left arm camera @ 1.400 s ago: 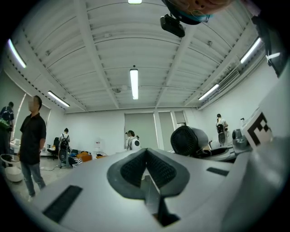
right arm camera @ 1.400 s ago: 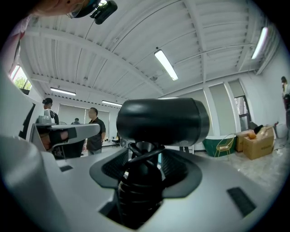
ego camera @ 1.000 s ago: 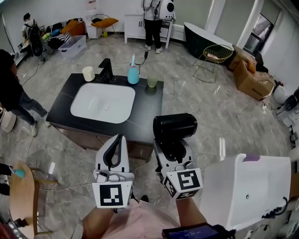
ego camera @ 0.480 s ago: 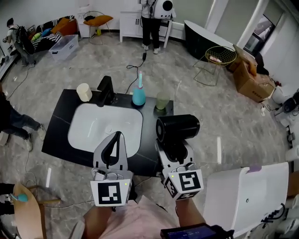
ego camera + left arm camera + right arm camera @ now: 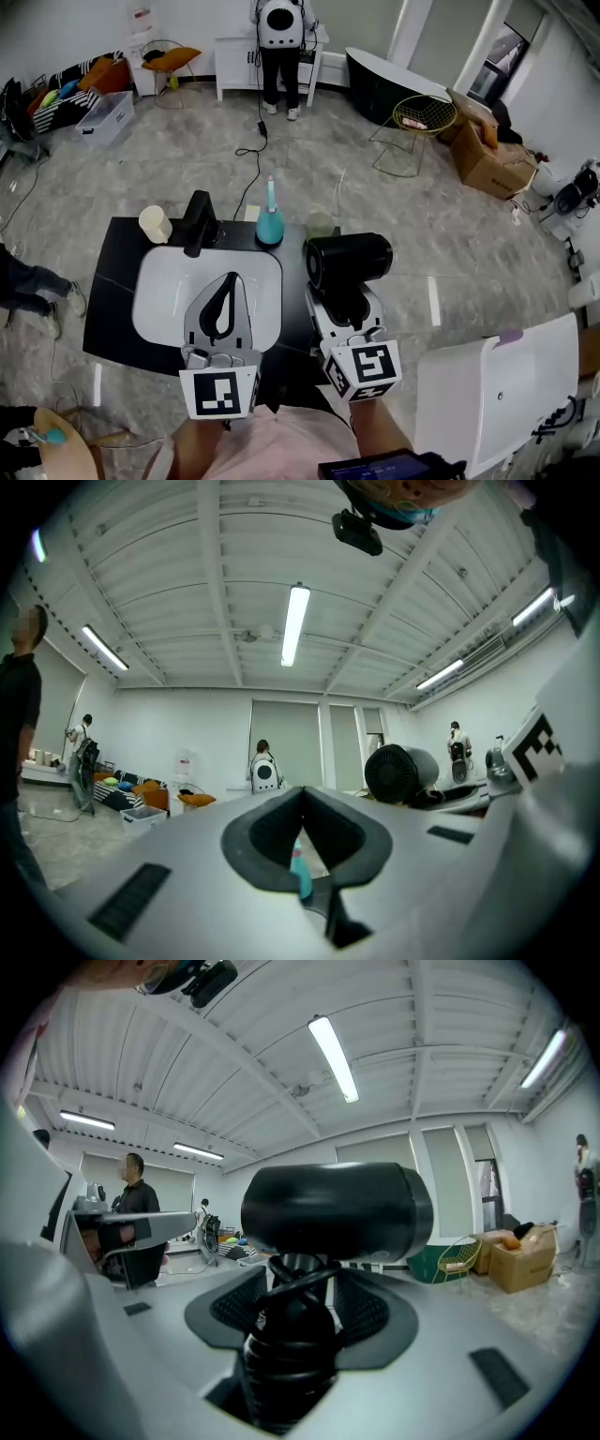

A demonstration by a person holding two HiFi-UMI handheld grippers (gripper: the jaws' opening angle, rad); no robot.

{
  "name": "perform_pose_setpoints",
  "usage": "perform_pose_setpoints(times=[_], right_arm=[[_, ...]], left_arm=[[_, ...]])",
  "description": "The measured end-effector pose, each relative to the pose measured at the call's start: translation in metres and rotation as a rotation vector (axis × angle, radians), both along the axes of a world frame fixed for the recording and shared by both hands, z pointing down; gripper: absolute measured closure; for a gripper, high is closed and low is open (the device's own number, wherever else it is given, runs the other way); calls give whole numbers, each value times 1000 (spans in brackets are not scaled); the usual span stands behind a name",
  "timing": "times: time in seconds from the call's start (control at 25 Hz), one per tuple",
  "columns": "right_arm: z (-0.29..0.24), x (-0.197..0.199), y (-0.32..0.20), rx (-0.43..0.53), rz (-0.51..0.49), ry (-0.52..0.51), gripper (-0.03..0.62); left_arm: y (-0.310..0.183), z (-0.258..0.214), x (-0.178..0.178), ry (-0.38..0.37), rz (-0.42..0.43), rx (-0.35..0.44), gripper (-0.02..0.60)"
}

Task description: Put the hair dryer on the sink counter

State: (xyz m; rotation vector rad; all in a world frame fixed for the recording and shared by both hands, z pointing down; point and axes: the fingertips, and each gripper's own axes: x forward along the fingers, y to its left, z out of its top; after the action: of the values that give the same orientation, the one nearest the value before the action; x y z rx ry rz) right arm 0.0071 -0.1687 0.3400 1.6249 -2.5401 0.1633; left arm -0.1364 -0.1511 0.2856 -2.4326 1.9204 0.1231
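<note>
Now, from your head view, your right gripper clamps the handle of the black hair dryer, held over the right edge of the sink counter. Your left gripper hovers over the white basin, tips together. In the left gripper view, its jaws meet with nothing held between them. In the right gripper view, the pads press the dryer's handle and coiled cord.

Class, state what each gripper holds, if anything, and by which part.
The right gripper holds the black hair dryer by its handle, barrel above the jaws. The left gripper is shut and holds nothing.
</note>
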Motion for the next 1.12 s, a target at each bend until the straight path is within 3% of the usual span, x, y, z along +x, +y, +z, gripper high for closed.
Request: perform_pose_setpoints(times=[0.56,1.12], right_arm=[[87,12,-30,-191,10,13,359],[178,25,-25,-379,39,28,359]], left_arm=[[-38,48,11,-41,3,-133,572],[-41,100,20,-47,13,-266,572]])
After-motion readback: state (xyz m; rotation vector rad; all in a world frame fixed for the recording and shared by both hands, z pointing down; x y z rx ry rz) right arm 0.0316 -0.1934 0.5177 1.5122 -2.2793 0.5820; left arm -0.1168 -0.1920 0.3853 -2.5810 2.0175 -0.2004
